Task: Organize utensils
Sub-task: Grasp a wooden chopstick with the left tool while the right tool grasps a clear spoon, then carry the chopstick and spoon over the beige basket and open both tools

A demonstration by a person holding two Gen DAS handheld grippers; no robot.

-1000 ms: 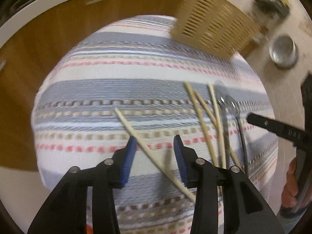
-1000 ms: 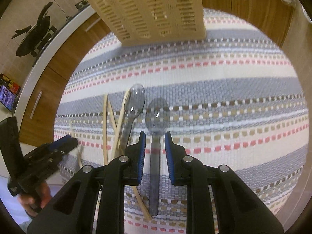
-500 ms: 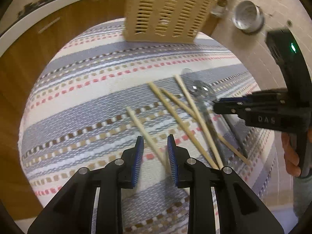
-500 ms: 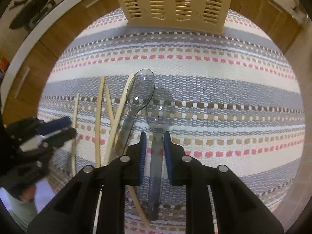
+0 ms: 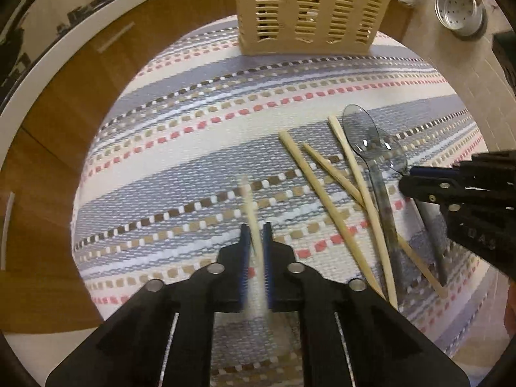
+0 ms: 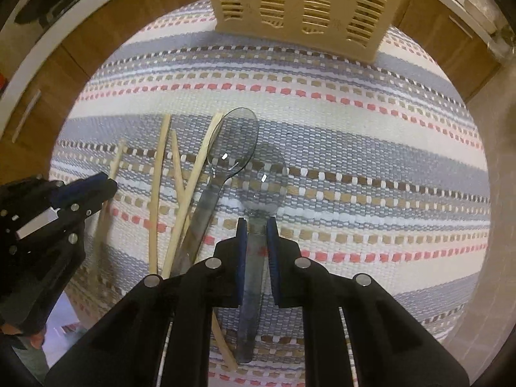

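Chopstick (image 5: 251, 208), pale wood, blurred, slender

cloth (image 5: 200, 148): rough woven | spoons (image 6: 235, 148): glossy clear plastic | chopsticks (image 5: 322, 193): matt wood | basket (image 5: 309, 6): slotted plastic
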